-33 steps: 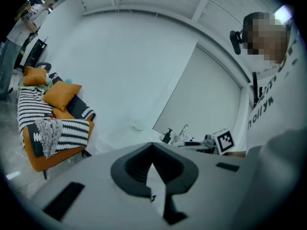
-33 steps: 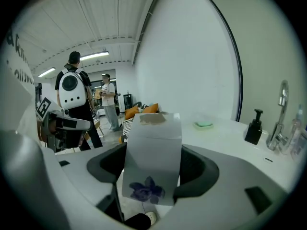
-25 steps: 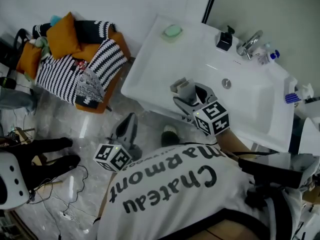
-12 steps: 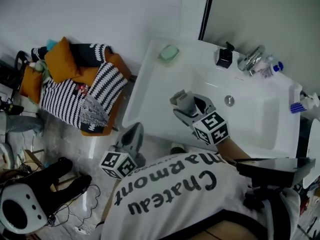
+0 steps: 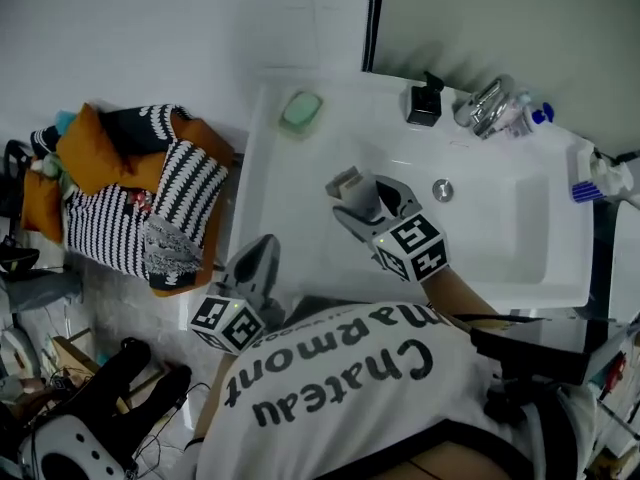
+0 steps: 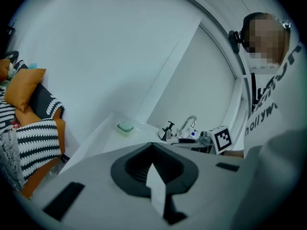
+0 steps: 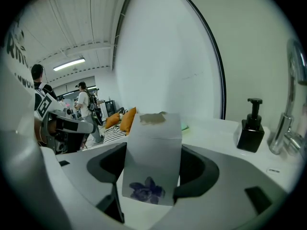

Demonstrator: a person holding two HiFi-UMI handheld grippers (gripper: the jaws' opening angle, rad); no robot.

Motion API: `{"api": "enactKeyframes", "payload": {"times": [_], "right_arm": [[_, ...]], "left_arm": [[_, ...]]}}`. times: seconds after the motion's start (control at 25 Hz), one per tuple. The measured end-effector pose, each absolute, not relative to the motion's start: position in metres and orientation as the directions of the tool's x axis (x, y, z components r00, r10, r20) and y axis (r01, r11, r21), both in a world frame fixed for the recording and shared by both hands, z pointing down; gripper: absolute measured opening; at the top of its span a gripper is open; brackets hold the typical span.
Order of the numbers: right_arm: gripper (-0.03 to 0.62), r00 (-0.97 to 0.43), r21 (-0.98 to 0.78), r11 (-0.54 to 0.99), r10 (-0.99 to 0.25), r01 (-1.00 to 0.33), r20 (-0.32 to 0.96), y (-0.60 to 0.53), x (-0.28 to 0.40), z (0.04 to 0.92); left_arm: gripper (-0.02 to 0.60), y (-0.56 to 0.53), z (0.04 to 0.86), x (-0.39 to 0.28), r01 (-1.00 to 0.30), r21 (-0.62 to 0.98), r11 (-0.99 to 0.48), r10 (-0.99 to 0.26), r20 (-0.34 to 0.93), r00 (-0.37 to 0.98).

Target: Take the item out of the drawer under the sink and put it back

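White sink; grey box, purple flower print; black dispenser; orange cushion; black-and-white striped throw.

- Wall: plain white, behind & left of sink.
- Mirror: dark-edged, on wall above the sink.
- Sink: white. Chrome tap at back rim, blk pump bottle just beside it, green soap at back-left corner.
- Floor: grey, marbled, glossy.
- Low orange seat left of sink, near the wall, piled w/ orange cushion & blk/white striped throws.
- Ceiling, right gripper view: white slatted panels, one strip light lit.
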State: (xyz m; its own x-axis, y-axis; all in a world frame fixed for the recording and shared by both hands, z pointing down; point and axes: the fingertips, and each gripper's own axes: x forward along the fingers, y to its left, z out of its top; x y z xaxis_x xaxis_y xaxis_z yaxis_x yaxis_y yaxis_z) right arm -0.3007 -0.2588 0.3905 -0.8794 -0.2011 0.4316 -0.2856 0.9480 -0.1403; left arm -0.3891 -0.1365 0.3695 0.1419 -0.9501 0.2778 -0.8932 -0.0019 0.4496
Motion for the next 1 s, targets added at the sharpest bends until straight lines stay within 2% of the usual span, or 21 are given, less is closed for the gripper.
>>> {"api": "enactKeyframes", "payload": {"times": [0.56, 1.0], "right_arm": [[0.327, -0.806, -0.115, 0.857, -0.416, -0.503, 0.421, -0.267, -0.314, 0.375], [0.327, -0.742, -0.045, 0.795, -0.543, -0.605, 0.392, -0.267, -0.346, 0.340]], "left_arm": [[0.008, -0.175, 0.357, -0.409, -0.856, 0.435, -0.280, -0.866, 0.270, 0.421], [0.008, -0.186, 0.331, -0.441, -0.800, 0.383, -0.462, -0.807, 0.193, 0.559]]}}
